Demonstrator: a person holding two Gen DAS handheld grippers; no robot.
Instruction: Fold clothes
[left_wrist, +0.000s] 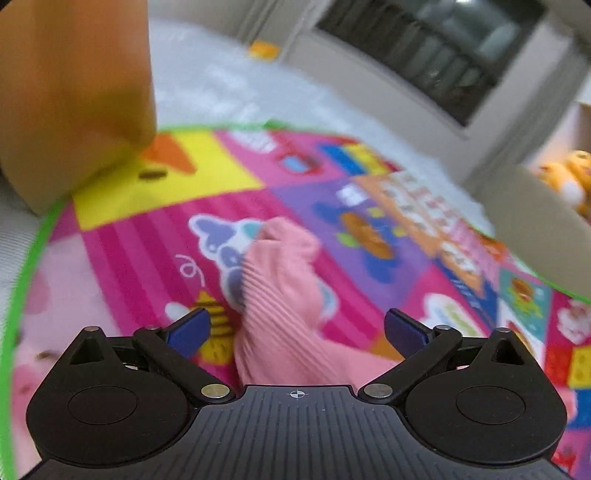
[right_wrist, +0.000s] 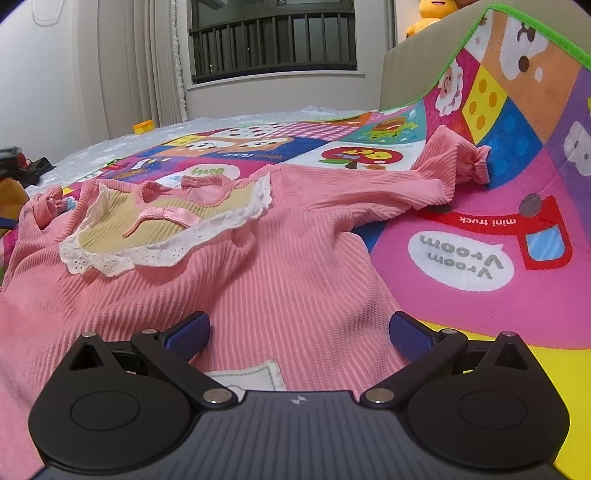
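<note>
We see a pink ribbed top (right_wrist: 258, 266) lying spread, front up, on a bright play mat (right_wrist: 461, 258), its body flat, its lace collar (right_wrist: 166, 236) and small bow toward the far side, and both sleeves out to the sides rather than laid over the chest. The sleeve (right_wrist: 458, 162) on the right of the collar reaches toward the part of the mat that climbs up a sofa edge (right_wrist: 406, 74); the other sleeve (left_wrist: 280, 280) runs away from the top's left side, its cuff lying on the mat, as the blurred left wrist view shows. Our right gripper (right_wrist: 299, 336) hangs low over the hem end of the top, nearer than the collar, with its jaws wide apart and nothing between them. Our left gripper (left_wrist: 297, 328) is likewise spread wide and empty, with the left sleeve passing between its fingers but not pinched. We judge the garment is laid out and no fold shows on it, so the work in hand looks like taking hold of a sleeve or side edge. That would call for closing on a single layer near the cuff and carrying it across the chest toward the collar without dragging the body askew.
</note>
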